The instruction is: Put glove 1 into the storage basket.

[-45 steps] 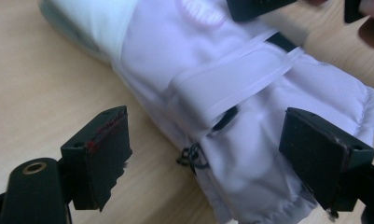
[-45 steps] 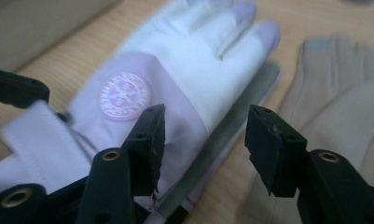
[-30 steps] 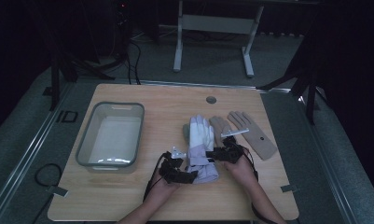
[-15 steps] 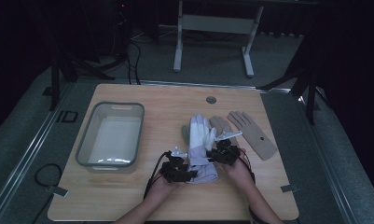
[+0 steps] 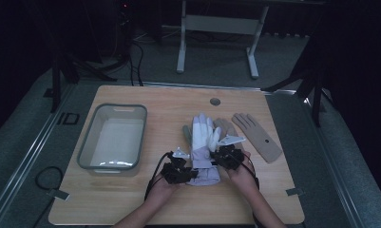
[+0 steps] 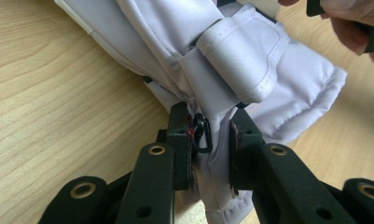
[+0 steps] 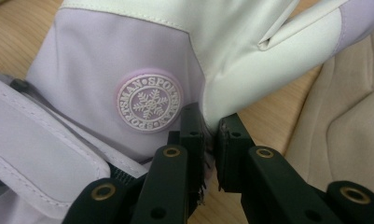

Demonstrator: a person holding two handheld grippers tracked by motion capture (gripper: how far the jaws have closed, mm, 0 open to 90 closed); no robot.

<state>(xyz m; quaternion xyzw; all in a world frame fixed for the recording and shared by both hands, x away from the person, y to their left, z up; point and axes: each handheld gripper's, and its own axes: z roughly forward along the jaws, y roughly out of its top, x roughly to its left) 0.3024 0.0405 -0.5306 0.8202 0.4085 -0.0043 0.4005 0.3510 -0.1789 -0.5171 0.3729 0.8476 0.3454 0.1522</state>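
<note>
Lilac-and-white glove (image 5: 203, 145): lies flat on the wooden surface (image 5: 131, 199), between the two tools, fingers pointing away from them. Left tool (image 6: 210, 140): jaws have just been closing, now clamped on the cuff fabric beside a black hook. Right tool (image 7: 209, 128): jaws have just been closing, now pinched on the glove's edge just beside its round snowflake badge (image 7: 149, 101). Beige glove (image 5: 257, 135): beyond the right tool. Grey tub (image 5: 86, 152): well apart from the left tool.

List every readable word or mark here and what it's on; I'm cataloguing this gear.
"SPORTSMAN", twice round a snowflake: round badge on the lilac glove.
"ID": marking on the grey floor left of the table.
Nothing else legible.
</note>
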